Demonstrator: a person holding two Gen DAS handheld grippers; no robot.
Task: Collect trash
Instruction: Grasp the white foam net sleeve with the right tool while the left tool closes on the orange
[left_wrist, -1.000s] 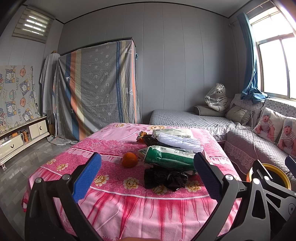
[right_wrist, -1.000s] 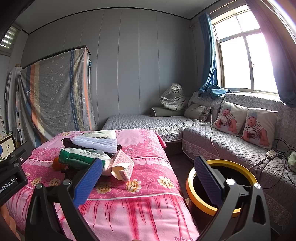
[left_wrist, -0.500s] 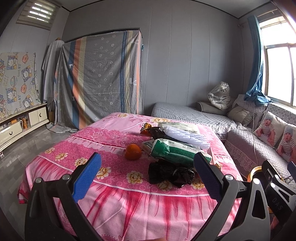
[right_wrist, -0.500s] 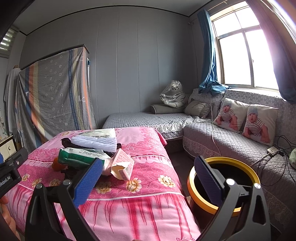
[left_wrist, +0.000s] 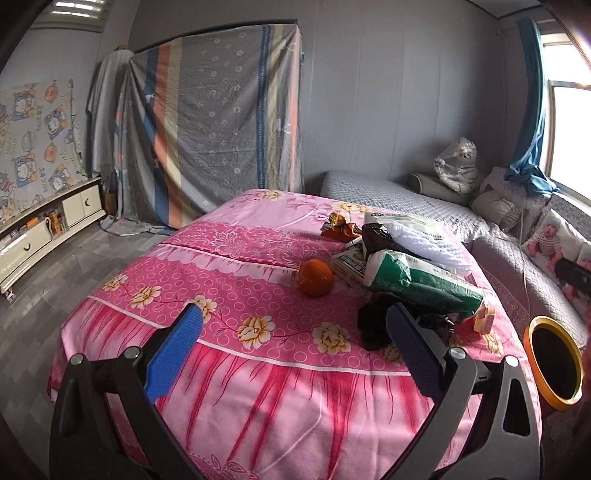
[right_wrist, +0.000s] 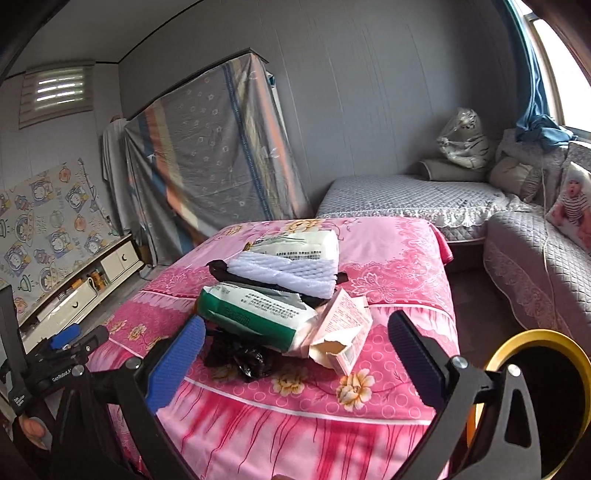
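A pile of trash lies on the pink floral table: a green and white packet, a crumpled black bag, an open pink carton, a white padded pack, an orange snack wrapper and an orange fruit. My left gripper is open and empty, short of the table's near edge. My right gripper is open and empty, facing the pile. A yellow-rimmed bin stands on the floor to the right.
A grey quilted sofa with baby-print cushions runs along the right and back. A cloth-draped wardrobe stands behind the table. A low white cabinet lines the left wall. The left gripper shows in the right wrist view.
Both cameras have risen and tilted down toward the table. The right wrist view has swung left from the bin to the pile. Both grippers stay open.
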